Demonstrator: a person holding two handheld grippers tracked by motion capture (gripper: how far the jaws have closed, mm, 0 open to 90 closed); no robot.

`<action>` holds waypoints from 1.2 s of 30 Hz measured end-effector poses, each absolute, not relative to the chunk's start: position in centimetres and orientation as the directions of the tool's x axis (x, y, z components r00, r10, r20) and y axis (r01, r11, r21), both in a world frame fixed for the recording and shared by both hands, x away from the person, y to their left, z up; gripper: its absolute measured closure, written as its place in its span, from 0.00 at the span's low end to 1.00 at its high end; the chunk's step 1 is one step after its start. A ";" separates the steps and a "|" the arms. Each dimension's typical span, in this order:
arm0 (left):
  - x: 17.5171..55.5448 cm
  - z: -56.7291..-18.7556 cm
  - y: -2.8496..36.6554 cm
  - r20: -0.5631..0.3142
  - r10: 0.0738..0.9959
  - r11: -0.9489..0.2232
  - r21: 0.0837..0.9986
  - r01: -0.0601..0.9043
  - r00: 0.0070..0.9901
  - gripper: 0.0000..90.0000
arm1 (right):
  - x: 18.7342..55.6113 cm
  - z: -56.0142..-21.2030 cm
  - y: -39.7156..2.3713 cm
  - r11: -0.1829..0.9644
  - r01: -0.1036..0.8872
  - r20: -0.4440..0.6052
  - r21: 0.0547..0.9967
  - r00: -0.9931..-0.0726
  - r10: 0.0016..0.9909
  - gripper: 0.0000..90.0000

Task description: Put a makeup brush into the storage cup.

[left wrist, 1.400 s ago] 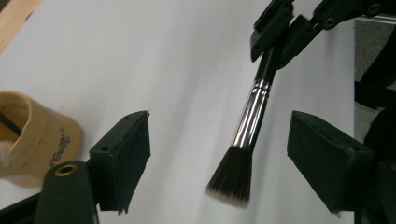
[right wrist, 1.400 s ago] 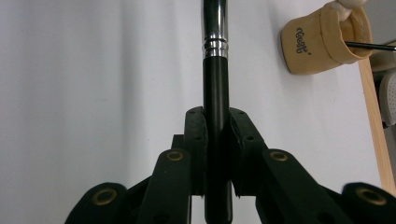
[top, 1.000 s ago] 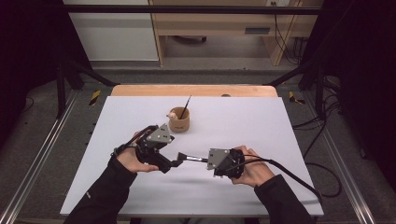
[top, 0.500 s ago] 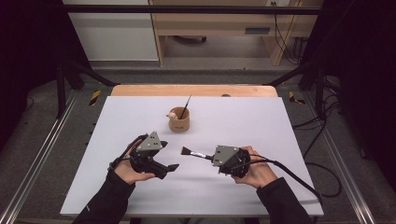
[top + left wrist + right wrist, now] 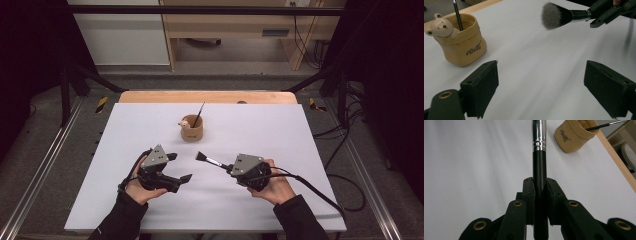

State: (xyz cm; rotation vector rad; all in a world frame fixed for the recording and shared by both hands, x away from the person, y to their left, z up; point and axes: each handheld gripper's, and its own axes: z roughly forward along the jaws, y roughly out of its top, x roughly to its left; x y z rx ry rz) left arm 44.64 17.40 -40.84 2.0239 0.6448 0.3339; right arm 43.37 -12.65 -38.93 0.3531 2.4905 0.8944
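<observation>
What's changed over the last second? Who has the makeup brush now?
The left gripper has let go of the makeup brush and drawn back toward the left near side of the table; its jaws stand open and empty. The right gripper alone holds the brush, jaws clamped on the black handle, bristles pointing left. The right hand barely shifted, and the tan bear cup with its thin brush stayed put.
</observation>
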 end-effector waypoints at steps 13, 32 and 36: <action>43.8 -41.5 17.0 -0.098 0.604 -0.294 0.895 0.336 0.791 0.15 | 43.3 -39.9 -13.5 0.630 0.160 -0.250 0.760 -0.823 0.510 0.88; 43.1 -41.5 15.7 -0.152 0.609 -0.200 0.920 0.336 0.778 0.16 | 42.6 -41.4 -13.7 0.518 0.199 -0.148 0.832 -0.820 0.553 0.88; 43.2 -41.4 15.6 -0.166 0.605 -0.182 0.923 0.339 0.778 0.17 | 42.6 -41.5 -13.7 0.505 0.201 -0.139 0.839 -0.819 0.557 0.88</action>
